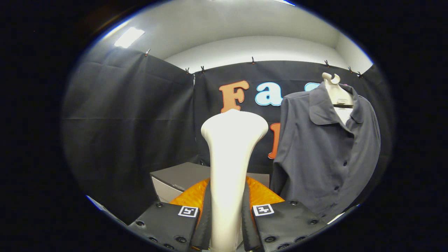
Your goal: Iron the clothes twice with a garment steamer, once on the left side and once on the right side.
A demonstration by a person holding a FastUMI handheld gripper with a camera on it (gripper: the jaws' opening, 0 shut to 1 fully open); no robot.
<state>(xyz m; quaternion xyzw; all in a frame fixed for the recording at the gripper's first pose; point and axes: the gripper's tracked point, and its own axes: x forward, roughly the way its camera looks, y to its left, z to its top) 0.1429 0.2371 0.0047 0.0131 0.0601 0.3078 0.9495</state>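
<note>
Gripper view. Gripper [226, 224] closed on the steamer [232, 157]: both fingers [164, 224] pressed against the sides of its white handle, held upright so the flared head rises well above the fingertips. Grip placed low on the handle, probably to leave the head free to reach fabric. Head pointing toward the booth wall, not yet toward the garment.

Shirt [325, 150] hanging to the right of the steamer, beyond the fingers, on a pale hanger [334, 89]; collar open, button placket running down the front. Hung at height, likely so both front halves stay flat and reachable. No contact between steamer head and shirt; clear gap between them.

Grey box [178, 178] low behind the fingers, just left of the handle; an orange surface [260, 192] directly behind the handle.

Judged stage: steamer in hand, neither pass begun. Open room between head and the shirt's near sleeve edge. Shirt's far edge close to the black curtain [129, 129]; less margin there.
</note>
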